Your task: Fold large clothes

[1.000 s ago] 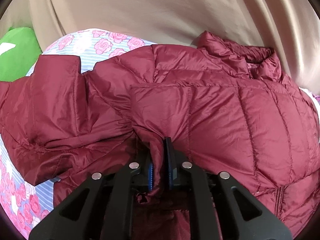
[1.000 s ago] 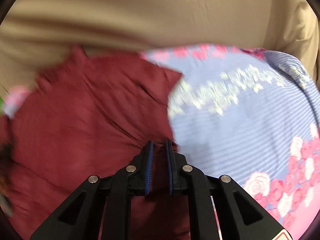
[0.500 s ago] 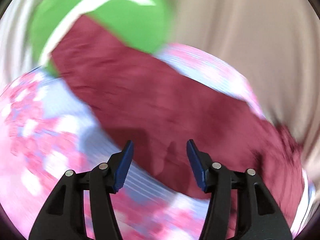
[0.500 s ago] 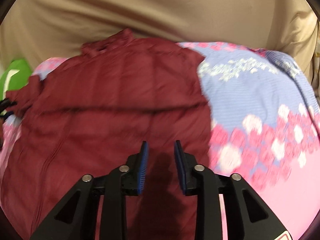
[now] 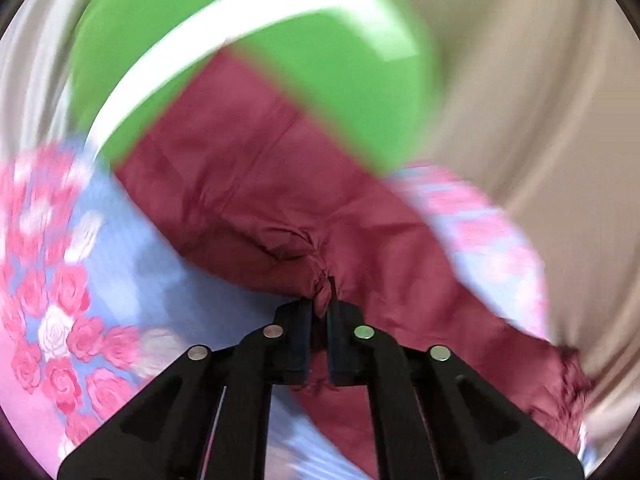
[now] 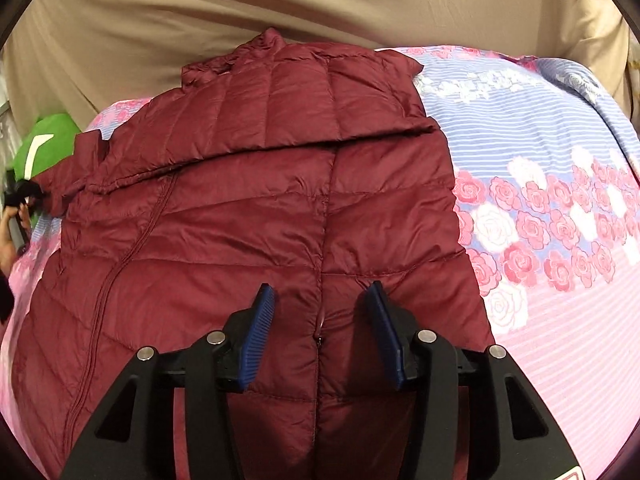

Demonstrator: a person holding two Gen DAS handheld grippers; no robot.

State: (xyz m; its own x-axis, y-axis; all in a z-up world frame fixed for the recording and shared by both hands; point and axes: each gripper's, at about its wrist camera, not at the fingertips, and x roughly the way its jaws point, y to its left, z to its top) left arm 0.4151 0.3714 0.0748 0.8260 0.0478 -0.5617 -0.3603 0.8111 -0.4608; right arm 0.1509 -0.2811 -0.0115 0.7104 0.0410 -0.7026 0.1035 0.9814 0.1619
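Currently the maroon down jacket (image 6: 256, 216) lies spread on the floral bedsheet (image 6: 560, 240), collar toward the beige curtain (image 6: 280, 4), one sleeve folded flat across the chest from the right shoulder. Zipper line runs down the left part of the body, a seam down the middle.

Right gripper (image 6: 322, 330) hangs over the lower part of the jacket, blue pads (image 6: 260, 334) wide apart, nothing between them; whether they touch the fabric cannot be told. Left gripper (image 5: 320, 312) is clamped tight on a bunched pinch of maroon fabric, puckers radiating from the grip point. That piece looks like the other sleeve (image 5: 256, 184), stretching away from the jaws toward a green pillow (image 5: 280, 40) with a white stripe. Left wrist view is heavily motion-blurred, so quilting detail is lost there.

From the right wrist view the left gripper shows small at the far left edge (image 6: 20, 194) beside the green pillow (image 6: 48, 148), at the sleeve end. Bedsheet is blue striped with pink and white roses, pink nearer the camera.
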